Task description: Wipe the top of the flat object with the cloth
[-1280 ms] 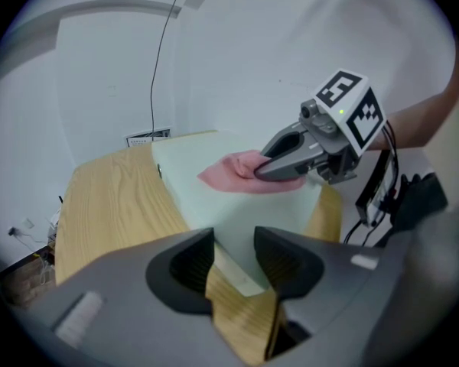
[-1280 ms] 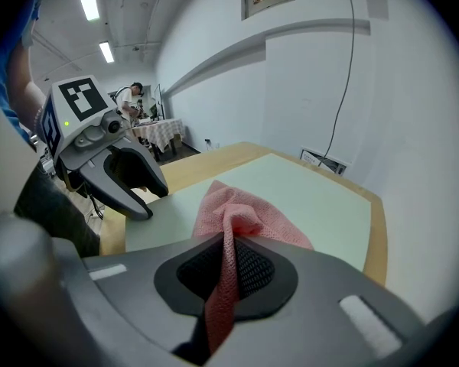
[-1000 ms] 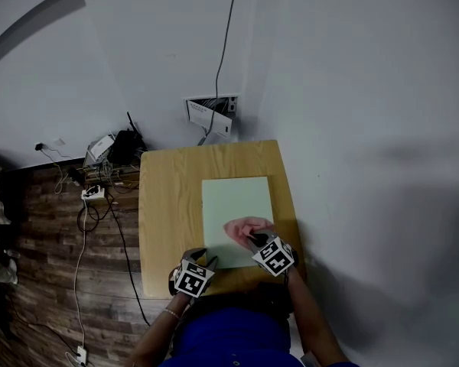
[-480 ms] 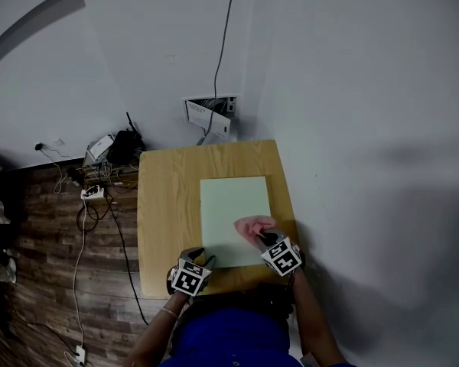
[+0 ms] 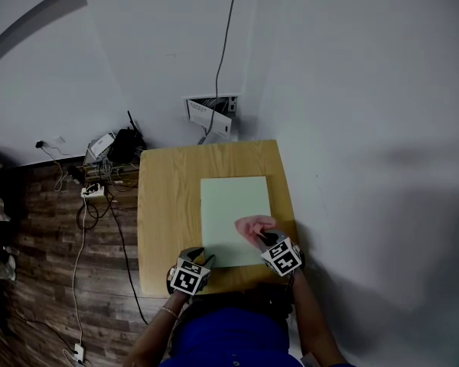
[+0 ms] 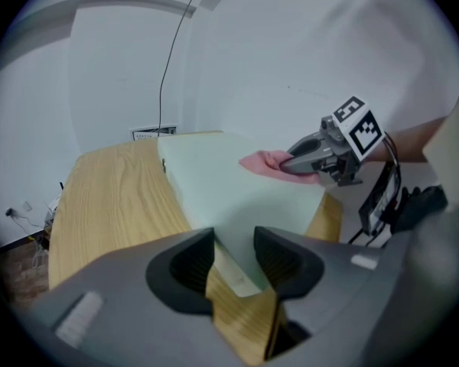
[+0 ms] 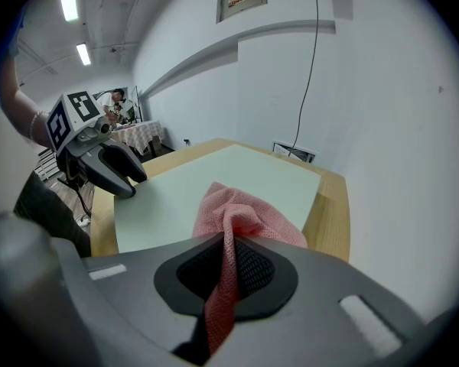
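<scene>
Table: light wooden square table [image 5: 164, 205], set against a white wall.
Flat object: pale green rectangular board [image 5: 229, 201], lying flat on the right part of the table, its edges running parallel to the table's edges.
Cloth: pink mesh cloth [image 7: 241, 209], bunched, resting on the board near its near-right corner.
Right gripper [image 5: 264, 239]: jaws clamped together on a fold of the cloth, with the rest of the cloth spread ahead of the tips on the board's top.
Left gripper [image 6: 233, 243]: jaws parted by a narrow gap, tips at the board's near-left corner; corner and table edge visible in the gap; contact with the board not discernible.
Spacing: grippers near each other, at opposite near corners of the board.
Surroundings: dark wood-plank floor [image 5: 46, 281] left of the table, with tangled cables [image 5: 99, 189].
</scene>
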Demonstrator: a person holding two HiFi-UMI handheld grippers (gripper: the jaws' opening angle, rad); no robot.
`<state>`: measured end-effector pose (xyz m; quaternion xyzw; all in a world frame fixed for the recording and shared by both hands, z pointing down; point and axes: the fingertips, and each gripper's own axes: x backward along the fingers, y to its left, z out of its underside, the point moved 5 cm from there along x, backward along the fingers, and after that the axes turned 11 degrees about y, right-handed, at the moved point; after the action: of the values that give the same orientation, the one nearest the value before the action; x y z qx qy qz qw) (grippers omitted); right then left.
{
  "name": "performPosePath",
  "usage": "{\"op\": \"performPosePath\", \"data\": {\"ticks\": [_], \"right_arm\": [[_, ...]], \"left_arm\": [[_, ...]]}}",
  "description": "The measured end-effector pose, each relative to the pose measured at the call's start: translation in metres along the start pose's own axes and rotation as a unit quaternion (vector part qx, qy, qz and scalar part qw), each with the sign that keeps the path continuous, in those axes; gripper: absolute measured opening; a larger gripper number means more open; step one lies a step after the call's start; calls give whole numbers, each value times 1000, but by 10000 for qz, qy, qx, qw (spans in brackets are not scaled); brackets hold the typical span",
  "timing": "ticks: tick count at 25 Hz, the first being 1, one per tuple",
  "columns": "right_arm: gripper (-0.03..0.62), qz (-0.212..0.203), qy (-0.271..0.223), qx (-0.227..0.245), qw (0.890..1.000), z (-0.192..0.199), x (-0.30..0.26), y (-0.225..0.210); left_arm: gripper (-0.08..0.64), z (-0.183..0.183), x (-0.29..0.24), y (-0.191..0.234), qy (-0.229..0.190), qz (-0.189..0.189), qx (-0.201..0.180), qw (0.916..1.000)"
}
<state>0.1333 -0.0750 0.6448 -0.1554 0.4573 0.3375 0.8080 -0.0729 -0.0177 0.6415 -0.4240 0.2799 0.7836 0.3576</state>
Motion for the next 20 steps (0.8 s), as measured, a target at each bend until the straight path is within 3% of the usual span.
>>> {"op": "performPosePath", "data": {"ticks": [7,13,20], "right_arm": [[15,-15,96,-47,9999,0,4,1],[15,-2,62,-113,9999,0,6,1],[15,71,22,-140,9999,0,8,1]], "left_arm": [[166,1,0,2,-40,154,306,9994],[153,10,6,3,-306,584,961,9932],[160,25,21,-16,-234,354,1,9991]]}}
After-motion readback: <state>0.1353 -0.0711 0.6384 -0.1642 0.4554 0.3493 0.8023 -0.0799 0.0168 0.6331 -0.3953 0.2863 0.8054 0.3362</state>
